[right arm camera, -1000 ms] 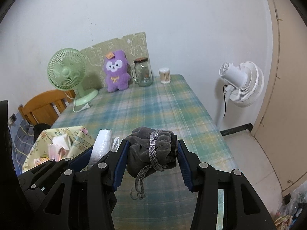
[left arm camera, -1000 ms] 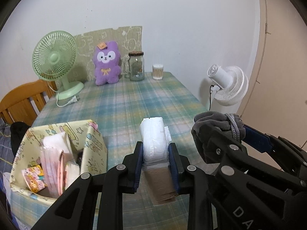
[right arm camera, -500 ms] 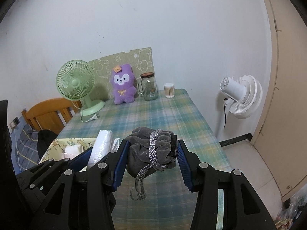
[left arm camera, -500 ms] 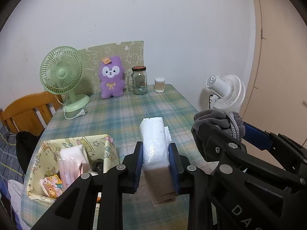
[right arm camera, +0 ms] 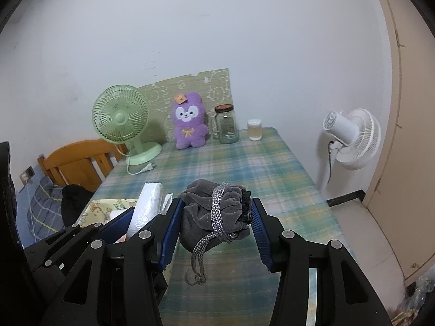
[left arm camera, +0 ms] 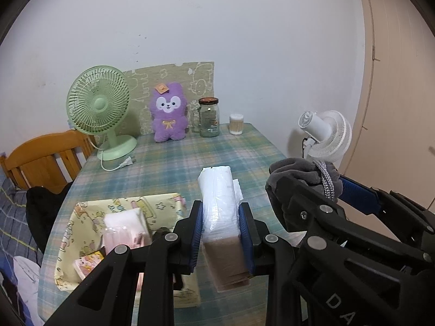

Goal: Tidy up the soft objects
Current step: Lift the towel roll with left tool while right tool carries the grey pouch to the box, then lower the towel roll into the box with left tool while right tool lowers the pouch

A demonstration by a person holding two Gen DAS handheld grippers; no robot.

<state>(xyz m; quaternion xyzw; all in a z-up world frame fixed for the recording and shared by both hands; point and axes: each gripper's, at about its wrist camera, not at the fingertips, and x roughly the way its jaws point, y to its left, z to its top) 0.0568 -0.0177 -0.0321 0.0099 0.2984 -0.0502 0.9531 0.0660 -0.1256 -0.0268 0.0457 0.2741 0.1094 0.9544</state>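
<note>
My left gripper (left arm camera: pixel 220 225) is shut on a white plastic-wrapped tissue pack (left arm camera: pixel 218 203) and holds it above the plaid table (left arm camera: pixel 174 163). My right gripper (right arm camera: pixel 216 226) is shut on a grey drawstring pouch (right arm camera: pixel 214 214), its cord hanging down; the pouch also shows in the left wrist view (left arm camera: pixel 301 174). The tissue pack also shows in the right wrist view (right arm camera: pixel 145 203), to the left of the pouch. A yellow patterned fabric bin (left arm camera: pixel 81 217) with pink and white packs inside sits on the table below and left of the left gripper. A purple plush toy (left arm camera: pixel 169 111) stands at the table's far end.
A green desk fan (left arm camera: pixel 99 108), a glass jar (left arm camera: pixel 208 116) and a cotton-swab tub (left arm camera: pixel 236 124) stand along the far edge. A white floor fan (right arm camera: pixel 350 138) stands right of the table. A wooden chair (left arm camera: pixel 40 157) is at the left.
Both grippers have lifted and pulled back from the table with their loads still held; the far objects look smaller and the bin sits lower in view.
</note>
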